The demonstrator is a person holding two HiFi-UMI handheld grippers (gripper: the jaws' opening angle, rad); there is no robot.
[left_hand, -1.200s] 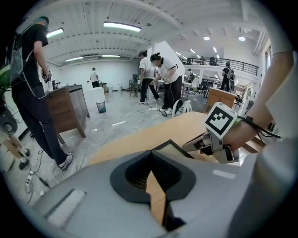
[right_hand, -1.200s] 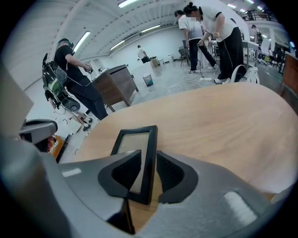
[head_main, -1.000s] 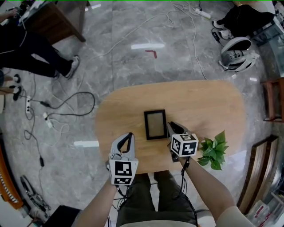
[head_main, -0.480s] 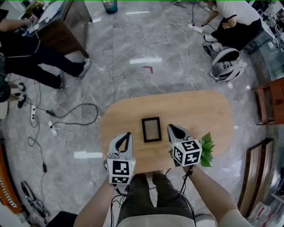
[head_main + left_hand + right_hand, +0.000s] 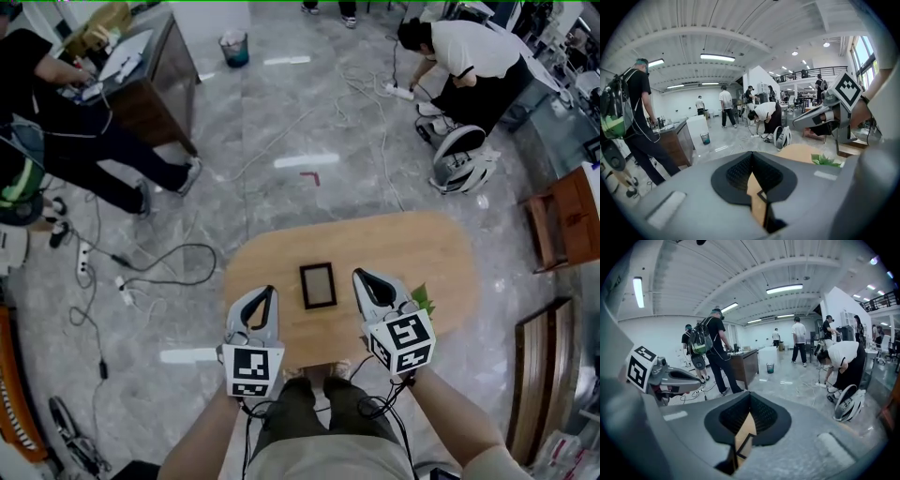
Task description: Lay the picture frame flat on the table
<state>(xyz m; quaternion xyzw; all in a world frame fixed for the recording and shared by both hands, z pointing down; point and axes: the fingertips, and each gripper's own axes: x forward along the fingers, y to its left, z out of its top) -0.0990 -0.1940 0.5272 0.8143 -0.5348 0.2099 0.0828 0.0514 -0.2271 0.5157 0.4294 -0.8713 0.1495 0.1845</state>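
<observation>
The black picture frame [image 5: 318, 285] lies flat on the oval wooden table [image 5: 422, 248], near its middle. My left gripper [image 5: 266, 293] is shut and holds nothing; it hovers over the near edge, left of the frame. Right of the frame, my right gripper [image 5: 362, 277] is also shut and holds nothing. Neither touches the frame. Through the narrow slit between the left jaws I see a corner of the frame [image 5: 762, 197] on the wood. The right gripper view shows another corner of the frame [image 5: 745, 443] the same way.
A small green plant [image 5: 420, 298] stands on the table just right of my right gripper. Cables [image 5: 169, 258] trail over the marble floor to the left. People stand and bend at a dark desk [image 5: 150, 84] and beyond the table; a wooden chair [image 5: 562, 220] is at right.
The view has pulled up and back, so the table looks smaller. My right gripper has drawn away from the frame's right edge. The frame stays flat.
</observation>
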